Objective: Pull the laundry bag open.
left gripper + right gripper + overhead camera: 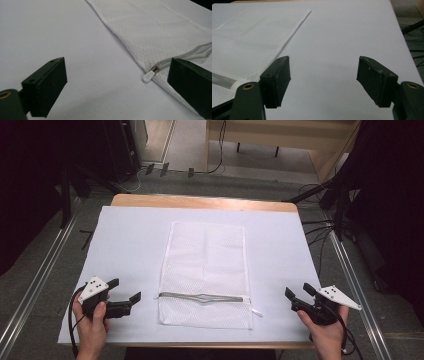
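The mesh bag (206,272) is laid at frame centre, its zipper (202,297) running left-right between the left gripper (126,294) and right gripper (296,296), both jaws held apart, the pull (147,76) seen nearest the left.

Even overhead light is falling on the tabletop (125,235), and its white cover is reading bright, faintly bluish, without blown-out glare. The room around it is sinking into near black at the high view's left and right edges, while the floor beyond is staying dim grey. Shadows are lying soft and short: a faint one is showing under the mesh bag (207,270) along its near edge. In the left gripper view the near claw (115,85) is blurring, its dark jaws looking soft-edged, while the bag's weave is staying fairly crisp. In the right gripper view the right claw (323,80) is looking slightly soft too, and all three pictures are appearing low in resolution.
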A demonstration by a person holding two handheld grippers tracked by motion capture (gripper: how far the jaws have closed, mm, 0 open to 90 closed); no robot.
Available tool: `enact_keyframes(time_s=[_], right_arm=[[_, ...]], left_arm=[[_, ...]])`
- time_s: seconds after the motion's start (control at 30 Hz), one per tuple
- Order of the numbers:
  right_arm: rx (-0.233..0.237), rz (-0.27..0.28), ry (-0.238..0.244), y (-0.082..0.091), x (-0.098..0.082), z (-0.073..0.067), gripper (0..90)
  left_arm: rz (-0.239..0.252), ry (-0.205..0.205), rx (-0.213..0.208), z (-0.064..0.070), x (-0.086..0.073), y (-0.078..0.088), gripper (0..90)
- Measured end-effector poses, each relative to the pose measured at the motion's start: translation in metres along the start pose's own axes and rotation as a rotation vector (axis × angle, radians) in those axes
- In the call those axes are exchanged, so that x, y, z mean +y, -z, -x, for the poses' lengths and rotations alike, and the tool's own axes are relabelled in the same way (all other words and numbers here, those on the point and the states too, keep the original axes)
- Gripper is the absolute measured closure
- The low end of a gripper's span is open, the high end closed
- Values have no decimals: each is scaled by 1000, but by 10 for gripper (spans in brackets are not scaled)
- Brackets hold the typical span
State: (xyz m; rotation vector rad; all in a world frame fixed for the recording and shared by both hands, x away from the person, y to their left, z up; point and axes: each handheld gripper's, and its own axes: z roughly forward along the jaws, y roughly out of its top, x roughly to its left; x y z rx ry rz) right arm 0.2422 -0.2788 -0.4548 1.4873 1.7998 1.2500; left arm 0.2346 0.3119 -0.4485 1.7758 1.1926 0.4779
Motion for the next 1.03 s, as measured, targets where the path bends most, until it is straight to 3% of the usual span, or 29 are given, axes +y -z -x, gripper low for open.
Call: enact_keyframes(time_s=[0.23, 0.77, 1.03], right_arm=[[-2, 1, -9, 0, -3, 9, 275], [-20, -24, -10, -4, -7, 14, 269], [-28, -38, -6, -6, -9, 14, 265]], left_arm=[[25, 32, -4, -11, 0, 9, 4], [25, 2, 41, -13, 1, 13, 0], [21, 5, 31, -16, 2, 15, 0]])
